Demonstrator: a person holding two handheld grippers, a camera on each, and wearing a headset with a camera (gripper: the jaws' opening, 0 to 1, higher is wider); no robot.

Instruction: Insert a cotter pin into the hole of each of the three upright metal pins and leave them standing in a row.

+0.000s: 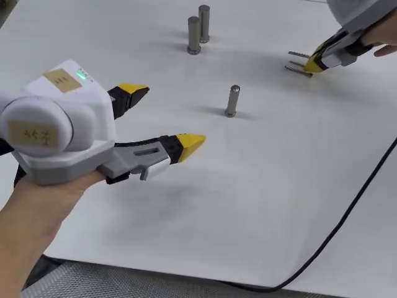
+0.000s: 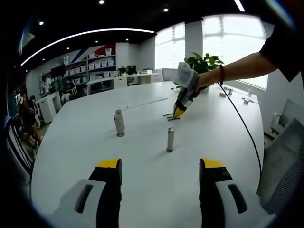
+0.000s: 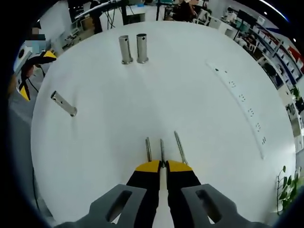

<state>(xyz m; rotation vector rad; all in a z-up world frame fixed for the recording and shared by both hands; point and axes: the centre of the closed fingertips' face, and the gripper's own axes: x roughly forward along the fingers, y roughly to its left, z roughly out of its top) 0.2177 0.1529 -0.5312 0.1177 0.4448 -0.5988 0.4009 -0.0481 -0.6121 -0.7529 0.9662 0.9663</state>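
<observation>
Head view showed the left tool (image 1: 167,116) at 9 o'clock, jaws wide apart and empty, and the right tool (image 1: 308,67) at 2 o'clock, pinched onto one of the thin silver cotter pins (image 1: 298,55). Three upright grey metal pins (image 1: 232,100) stood unbraced from centre to 12 o'clock, so a sideways push would likely topple one. The white bench (image 1: 279,186) lay open, though the black cable (image 1: 347,214) at 4 o'clock could snag.

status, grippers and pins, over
Left gripper open, empty. Right gripper shut on thin metal cotter pins. Three upright grey metal pins standing, none pinned. Black cable aside.
</observation>
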